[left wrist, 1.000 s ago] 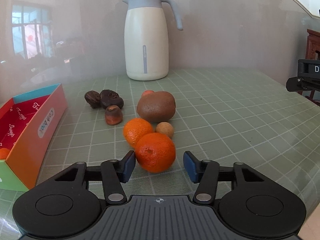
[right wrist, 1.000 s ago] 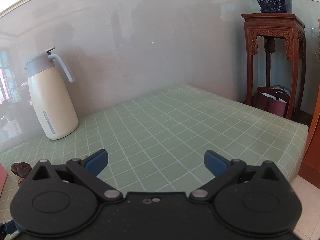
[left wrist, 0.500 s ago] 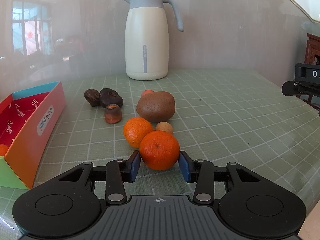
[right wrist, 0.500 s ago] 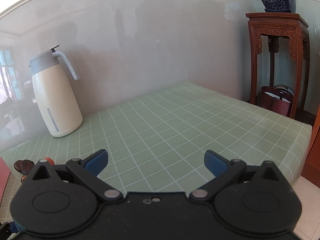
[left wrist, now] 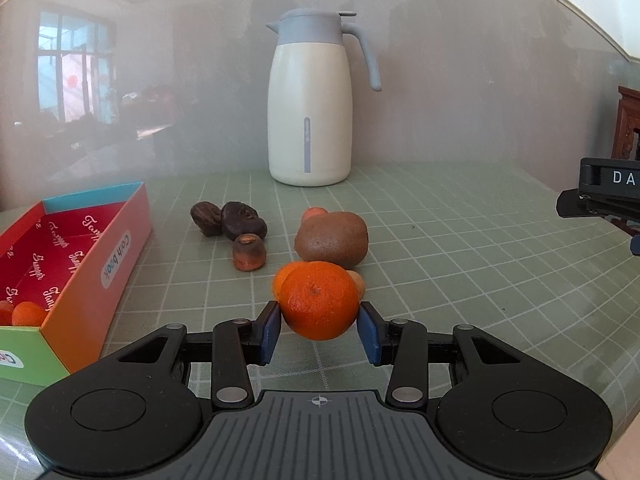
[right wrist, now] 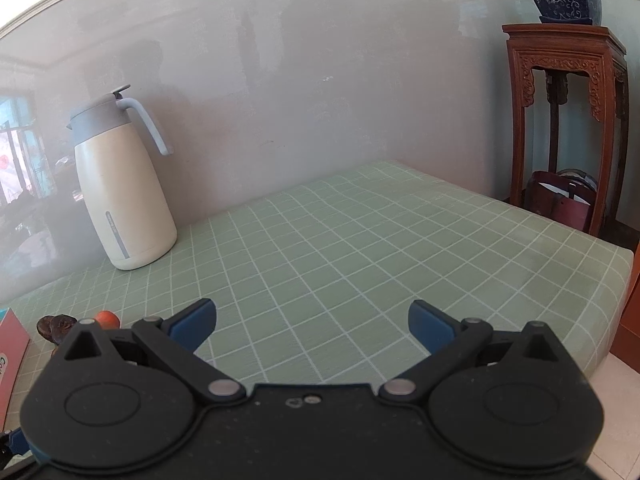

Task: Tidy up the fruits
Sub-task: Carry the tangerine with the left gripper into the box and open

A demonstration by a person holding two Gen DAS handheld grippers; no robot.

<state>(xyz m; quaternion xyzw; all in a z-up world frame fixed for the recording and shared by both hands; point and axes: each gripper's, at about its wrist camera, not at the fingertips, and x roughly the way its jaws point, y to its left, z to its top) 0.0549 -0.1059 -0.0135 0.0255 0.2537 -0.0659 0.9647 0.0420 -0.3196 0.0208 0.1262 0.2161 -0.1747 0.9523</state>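
While the table [left wrist: 460,248] held most of the fruit, the box [left wrist: 120,240] on the left had only a little orange fruit in its near corner, so the job looked just begun. The left gripper [left wrist: 319,330] had its blue pads pressed on both sides of an orange [left wrist: 318,300], and the orange looked lifted a bit off the table. It was well apart from the box and probably needed to go there next. The right gripper [right wrist: 312,320] was wide open with nothing in it, over a bare part of the table. A kiwi [left wrist: 332,242], three dark fruits [left wrist: 236,222] and some small ones waited near the jug [left wrist: 308,120].

Some things were hard to see. A second orange [left wrist: 281,280] hid behind the held one. The tan fruit [left wrist: 359,282] and the red one [left wrist: 314,213] peeked out only a bit. The box was cut off at the edge, so I could not tell how much fruit it had.
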